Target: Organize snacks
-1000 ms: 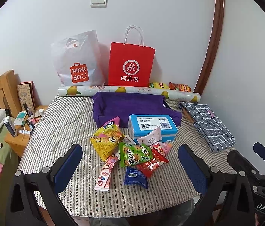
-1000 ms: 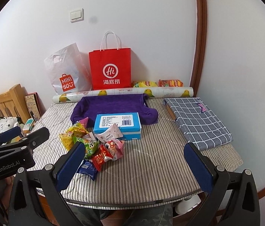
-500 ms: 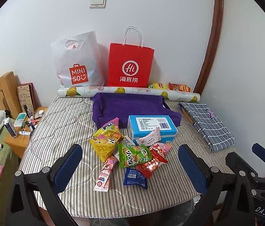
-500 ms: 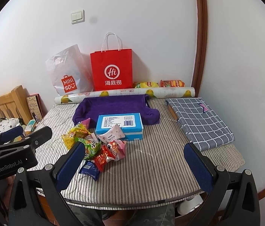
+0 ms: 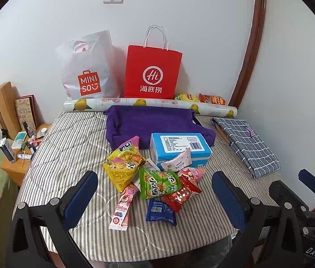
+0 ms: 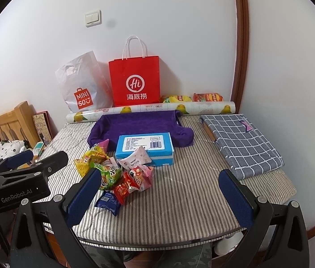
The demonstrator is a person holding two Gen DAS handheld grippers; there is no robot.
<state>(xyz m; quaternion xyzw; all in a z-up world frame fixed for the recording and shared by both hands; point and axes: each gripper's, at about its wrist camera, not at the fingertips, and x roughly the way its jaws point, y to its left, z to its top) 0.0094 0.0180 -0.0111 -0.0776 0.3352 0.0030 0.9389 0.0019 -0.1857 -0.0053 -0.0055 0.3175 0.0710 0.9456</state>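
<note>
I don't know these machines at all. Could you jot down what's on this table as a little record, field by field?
surface: striped grey-and-white table cover
snack pile: loose packets near the front, among them a green crinkly packet, a yellow packet and a dark blue wrapper
box: light blue cardboard box behind the pile
cloth: purple fabric
bags: red paper bag, white plastic bag, at the wall
left gripper: open, empty
right gripper: open, empty

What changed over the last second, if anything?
Only the cameras drifted a little. Nothing was grasped or released: the left gripper and right gripper stay open and empty, short of the snack pile. The blue box and bags are unmoved.
</note>
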